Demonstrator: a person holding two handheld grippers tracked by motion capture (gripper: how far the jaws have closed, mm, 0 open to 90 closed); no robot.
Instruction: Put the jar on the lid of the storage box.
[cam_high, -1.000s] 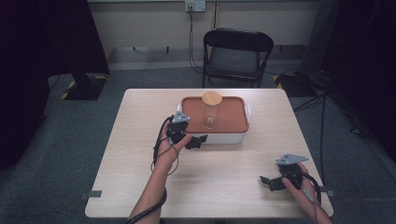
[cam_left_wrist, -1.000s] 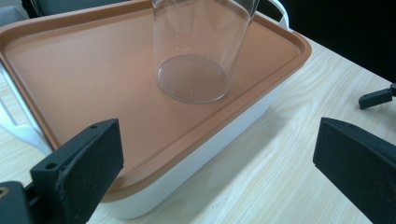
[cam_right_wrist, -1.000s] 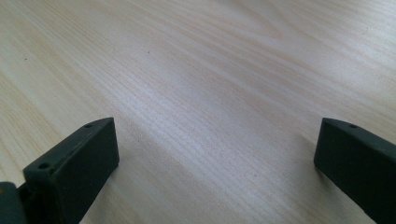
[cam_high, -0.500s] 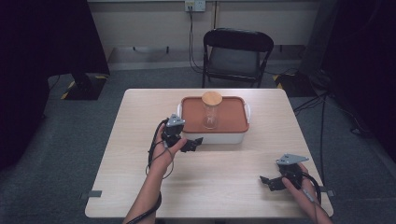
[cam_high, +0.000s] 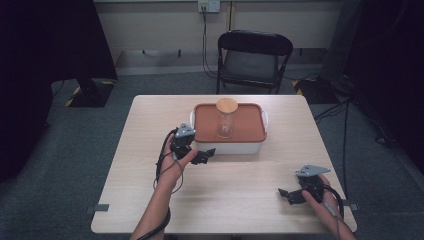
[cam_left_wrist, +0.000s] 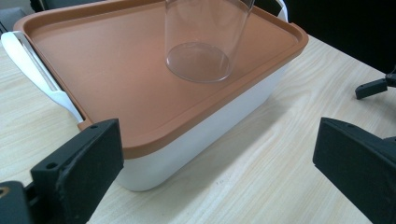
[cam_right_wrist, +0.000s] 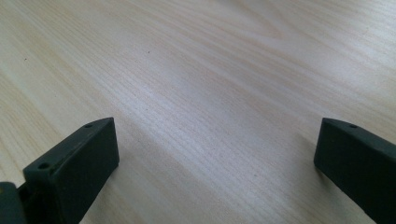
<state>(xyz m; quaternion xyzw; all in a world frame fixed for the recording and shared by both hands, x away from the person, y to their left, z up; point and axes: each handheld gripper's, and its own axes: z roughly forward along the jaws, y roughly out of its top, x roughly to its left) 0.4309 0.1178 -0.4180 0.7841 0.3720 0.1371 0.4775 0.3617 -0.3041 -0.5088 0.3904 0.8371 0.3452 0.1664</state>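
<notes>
A white box with an orange lid (cam_high: 240, 125) (cam_left_wrist: 116, 84) stands mid-table. On the lid stands a clear glass jar (cam_high: 225, 125) (cam_left_wrist: 201, 42) capped by a round wooden lid (cam_high: 226, 105). My left gripper (cam_high: 201, 154) (cam_left_wrist: 217, 172) is open just in front of the box's near left corner, jaws wide apart, nothing between them. My right gripper (cam_high: 291, 194) (cam_right_wrist: 215, 168) is open low over bare table near the front right edge, holding nothing.
The light wooden table (cam_high: 240, 185) has free room in front of the box and on both sides. A black folding chair (cam_high: 252, 60) stands beyond the far edge. In the left gripper view the other gripper's jaw tip (cam_left_wrist: 373, 86) shows at the right.
My left gripper has drawn back from the box toward the near side and a little left. The right gripper has stayed where it was.
</notes>
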